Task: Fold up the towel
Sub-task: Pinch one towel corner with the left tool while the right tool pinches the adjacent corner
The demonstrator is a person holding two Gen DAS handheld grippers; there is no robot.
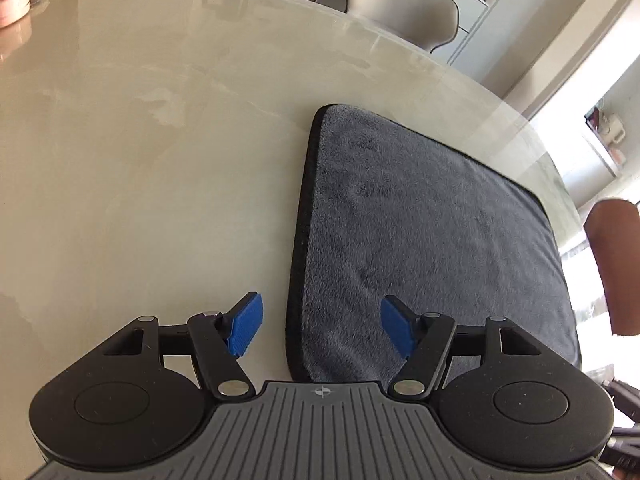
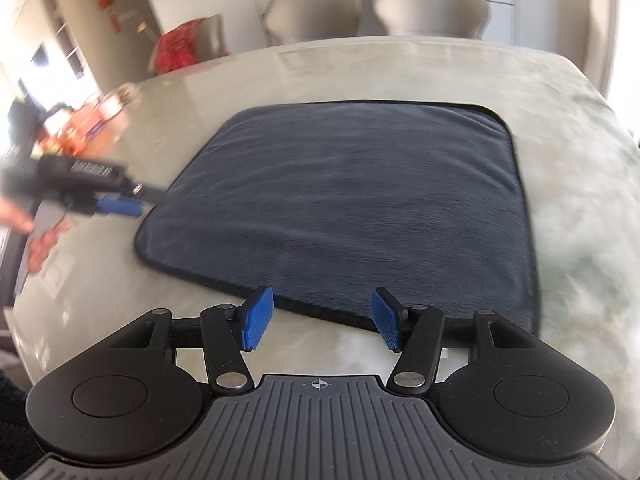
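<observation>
A dark grey plush towel with a black hem lies flat on the pale marble table. My left gripper is open and empty, hovering over the towel's near left edge, one blue pad over the table and one over the cloth. In the right wrist view the towel lies spread out ahead. My right gripper is open and empty just above the towel's near hem. The left gripper also shows there at the towel's left edge.
Grey chairs stand behind the table's far edge. A pink round object sits at the table's far left corner. Red and orange items lie on the table's left side. A person's arm is at the right.
</observation>
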